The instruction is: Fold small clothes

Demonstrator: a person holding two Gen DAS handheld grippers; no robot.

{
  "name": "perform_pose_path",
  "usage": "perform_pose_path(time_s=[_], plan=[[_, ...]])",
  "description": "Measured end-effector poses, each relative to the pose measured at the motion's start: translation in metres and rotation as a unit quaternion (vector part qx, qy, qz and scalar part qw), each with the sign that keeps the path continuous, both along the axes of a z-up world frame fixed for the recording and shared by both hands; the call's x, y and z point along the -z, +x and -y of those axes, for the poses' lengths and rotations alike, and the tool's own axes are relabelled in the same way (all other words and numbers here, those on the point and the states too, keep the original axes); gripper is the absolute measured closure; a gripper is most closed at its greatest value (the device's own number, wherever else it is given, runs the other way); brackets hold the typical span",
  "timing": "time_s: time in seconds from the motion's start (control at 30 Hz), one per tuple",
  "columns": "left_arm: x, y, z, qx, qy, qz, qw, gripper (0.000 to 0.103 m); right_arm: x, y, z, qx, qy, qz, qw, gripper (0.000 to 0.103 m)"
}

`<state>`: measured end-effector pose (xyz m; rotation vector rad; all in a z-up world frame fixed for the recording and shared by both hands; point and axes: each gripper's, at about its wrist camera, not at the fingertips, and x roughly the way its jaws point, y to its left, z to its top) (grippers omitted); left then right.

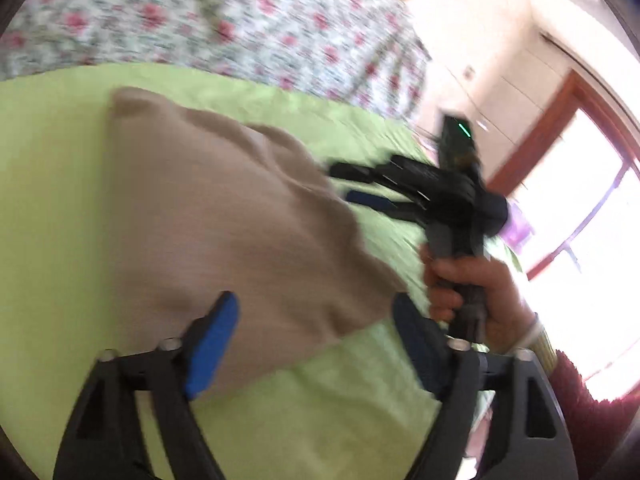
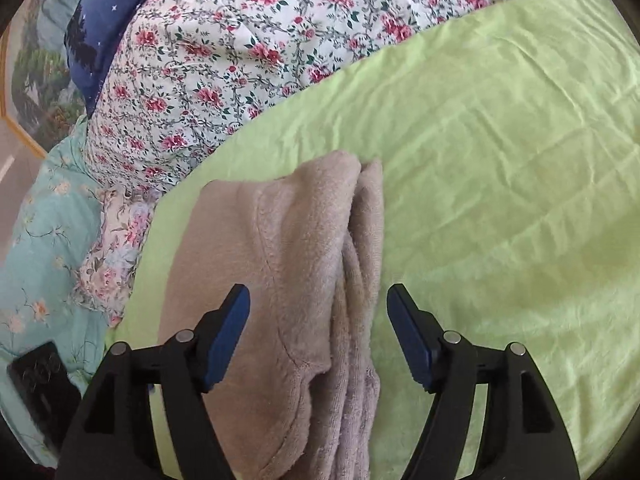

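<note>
A beige fleece garment [image 1: 224, 216] lies folded on the light green sheet [image 1: 52, 200]. My left gripper [image 1: 316, 320] is open just above the garment's near edge and holds nothing. The left view is motion-blurred. My right gripper [image 1: 348, 184] shows there at the garment's right edge, held in a hand [image 1: 468, 292]. In the right wrist view the garment [image 2: 280, 264] lies in layers with a folded edge on its right side. My right gripper [image 2: 318, 320] is open over that edge and holds nothing.
A floral quilt [image 2: 240, 60] is piled along the far side of the green sheet [image 2: 500, 180]. A dark blue pillow [image 2: 104, 20] and a teal floral cover [image 2: 36, 240] lie at the left, with a black phone [image 2: 40, 384] on it. A bright window [image 1: 580, 220] is at the right.
</note>
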<state>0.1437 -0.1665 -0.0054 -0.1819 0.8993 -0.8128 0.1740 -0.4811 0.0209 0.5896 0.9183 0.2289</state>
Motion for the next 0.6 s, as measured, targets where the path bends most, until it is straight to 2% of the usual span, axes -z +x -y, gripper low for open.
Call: perform_pose_path(time_s=[0.13, 0.23, 0.4, 0.47, 0.5, 0.53, 0.57, 0.6], plan=[[0.004, 0.042, -0.022, -0.060, 0.010, -0.018, 0.9980, 0.016, 0.015, 0.008, -0.002, -0.001, 0.020, -0.021, 1.000, 0.031], [0.019, 0.079, -0.031, -0.095, 0.002, -0.059, 0.9938, 0.016, 0.025, 0.015, -0.004, -0.007, 0.026, -0.033, 0.999, 0.031], [0.056, 0.136, -0.018, -0.087, -0.006, -0.141, 0.9862, 0.014, 0.036, 0.026, -0.011, -0.029, 0.031, -0.038, 0.998, 0.031], [0.072, 0.146, -0.013, -0.073, -0.012, -0.162, 0.9839, 0.014, 0.038, 0.030, -0.018, -0.043, 0.019, -0.042, 0.998, 0.050], [0.078, 0.149, -0.011, -0.075, -0.014, -0.164, 0.9835, 0.017, 0.040, 0.031, -0.022, -0.050, 0.024, -0.048, 0.997, 0.060], [0.079, 0.150, -0.011, -0.079, -0.023, -0.157, 0.9842, 0.020, 0.041, 0.031, -0.025, -0.048, 0.025, -0.053, 0.997, 0.064], [0.079, 0.150, -0.010, -0.077, -0.029, -0.151, 0.9850, 0.041, 0.039, 0.029, -0.029, -0.046, 0.015, -0.049, 0.998, 0.066], [0.079, 0.152, -0.010, -0.071, -0.035, -0.158, 0.9843, 0.048, 0.031, 0.026, -0.034, -0.046, 0.013, -0.039, 0.998, 0.068]])
